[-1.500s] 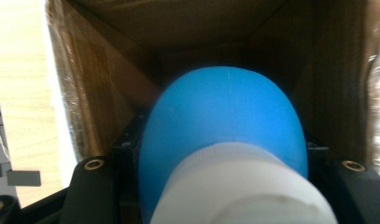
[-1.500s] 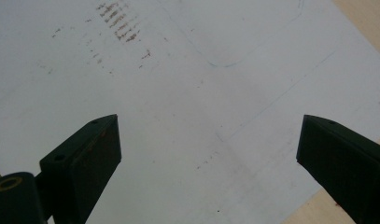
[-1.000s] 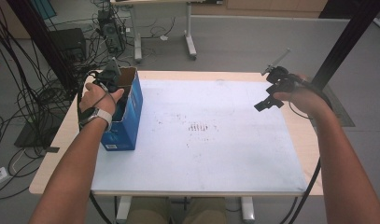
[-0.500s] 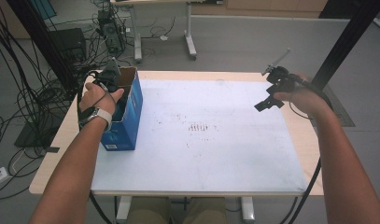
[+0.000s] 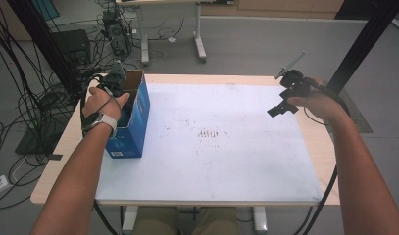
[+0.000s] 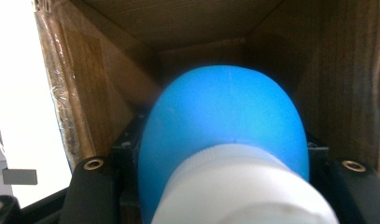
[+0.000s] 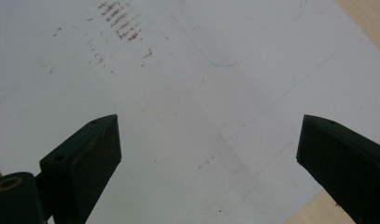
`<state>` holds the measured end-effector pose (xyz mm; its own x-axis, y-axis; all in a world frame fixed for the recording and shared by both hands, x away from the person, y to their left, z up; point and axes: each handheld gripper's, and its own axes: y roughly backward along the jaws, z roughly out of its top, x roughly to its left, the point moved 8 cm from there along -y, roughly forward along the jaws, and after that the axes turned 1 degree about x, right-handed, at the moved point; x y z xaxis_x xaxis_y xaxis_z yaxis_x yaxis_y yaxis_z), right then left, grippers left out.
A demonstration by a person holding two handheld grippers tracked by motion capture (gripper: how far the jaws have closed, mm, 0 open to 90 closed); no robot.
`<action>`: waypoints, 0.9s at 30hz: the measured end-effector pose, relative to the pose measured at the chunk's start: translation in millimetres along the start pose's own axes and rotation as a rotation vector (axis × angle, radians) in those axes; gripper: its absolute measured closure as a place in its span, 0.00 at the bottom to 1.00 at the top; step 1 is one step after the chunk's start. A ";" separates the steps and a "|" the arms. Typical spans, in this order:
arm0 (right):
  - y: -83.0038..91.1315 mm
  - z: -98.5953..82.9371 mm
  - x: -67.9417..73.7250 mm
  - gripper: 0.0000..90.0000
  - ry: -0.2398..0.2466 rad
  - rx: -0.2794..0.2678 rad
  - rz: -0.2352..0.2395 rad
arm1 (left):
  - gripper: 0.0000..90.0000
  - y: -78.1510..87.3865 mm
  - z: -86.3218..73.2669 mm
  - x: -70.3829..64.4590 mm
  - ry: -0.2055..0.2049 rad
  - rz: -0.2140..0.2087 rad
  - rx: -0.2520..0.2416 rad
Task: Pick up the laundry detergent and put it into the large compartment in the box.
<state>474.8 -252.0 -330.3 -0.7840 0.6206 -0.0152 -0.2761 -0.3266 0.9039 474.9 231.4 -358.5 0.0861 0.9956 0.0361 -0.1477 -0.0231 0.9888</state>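
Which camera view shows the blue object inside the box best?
The left gripper view: the blue object with its white cap sits close between the left claw's jaws, inside the cardboard box. The high view shows the box from outside; the right gripper view faces the table mat.

Blue box (image 5: 131, 125) at left of table, plain brown cardboard inside, w/ small white label low on near face. In left gripper view: bright blue rounded object (image 6: 222, 126) w/ white cap (image 6: 239, 186), black jaws either side. White sheet (image 5: 211, 147) covers most of pale wood table (image 5: 329, 161); brownish speckle marks (image 5: 209, 133) near its middle, faint grey lines in right gripper view. Right gripper (image 7: 208, 154) jaws black. Watch strap (image 5: 101, 120) on left wrist white. Floor grey w/ black cables (image 5: 20, 103) at far left.
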 end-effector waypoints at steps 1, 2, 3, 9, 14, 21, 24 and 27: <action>0.0 -0.1 0.0 0.07 0.001 -0.001 0.001 | 0.42 0.0 -0.1 0.0 0.000 0.000 -0.001; 0.0 -0.2 0.1 0.07 0.002 -0.001 0.000 | 0.42 0.0 -0.2 0.1 0.000 0.000 0.000; 0.1 -0.3 0.3 0.07 0.002 0.000 0.001 | 0.42 0.1 -0.3 0.2 -0.001 0.000 0.001; 0.4 -0.2 0.8 0.07 0.002 0.000 0.000 | 0.42 0.2 -0.8 0.3 -0.001 -0.001 0.000; 0.8 -0.1 1.3 0.07 -0.001 -0.002 0.000 | 0.42 0.2 -0.8 0.0 -0.001 -0.001 -0.001; 1.2 -0.3 1.4 0.07 -0.001 -0.002 0.000 | 0.42 0.1 -0.8 -0.3 -0.003 0.000 0.002; 0.8 -0.2 1.6 0.07 0.004 -0.001 -0.001 | 0.42 0.2 -1.1 -0.3 -0.003 0.001 0.001; 1.1 -0.2 1.5 0.07 0.002 -0.002 -0.003 | 0.42 0.2 -1.4 0.0 -0.002 -0.001 0.001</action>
<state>473.3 -251.6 -329.3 -0.7846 0.6197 -0.0185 -0.2794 -0.3268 0.9028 473.4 231.5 -358.6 0.0881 0.9955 0.0357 -0.1471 -0.0224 0.9889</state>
